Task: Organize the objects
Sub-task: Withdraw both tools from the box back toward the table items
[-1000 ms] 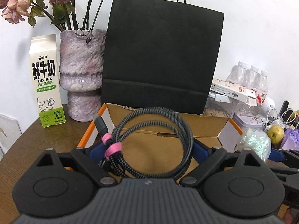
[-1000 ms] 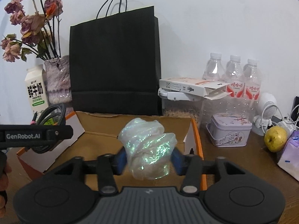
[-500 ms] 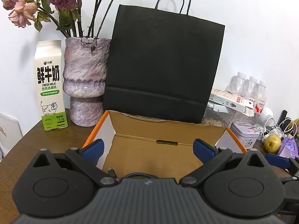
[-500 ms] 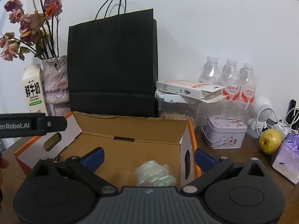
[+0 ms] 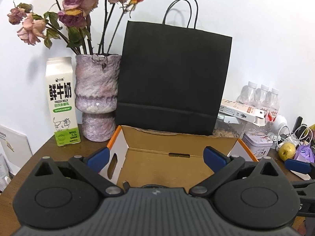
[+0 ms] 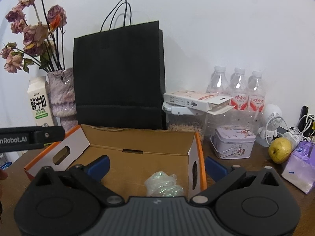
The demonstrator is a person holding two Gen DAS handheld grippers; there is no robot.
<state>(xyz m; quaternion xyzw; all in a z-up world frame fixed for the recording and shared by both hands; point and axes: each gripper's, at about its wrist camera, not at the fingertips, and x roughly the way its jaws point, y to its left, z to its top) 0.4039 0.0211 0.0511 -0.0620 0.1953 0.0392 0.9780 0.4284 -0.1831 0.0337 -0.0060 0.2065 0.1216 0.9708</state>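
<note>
Cardboard box [image 6: 137, 137] holds crumpled film [image 6: 164, 184] and cable [image 5: 153, 186] — both jaws apart, empty.

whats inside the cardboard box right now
In the cardboard box, a crumpled iridescent plastic wrap lies near its right wall. The left wrist view shows a sliver of braided cable at the near edge. The claw bodies cover the rest of the near floor.

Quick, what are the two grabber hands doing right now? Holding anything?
Left gripper: open, holding nothing; the dark braided cable lies below in the open cardboard box.
Right gripper: open, holding nothing; the shiny crumpled plastic bag lies in the box.
</note>
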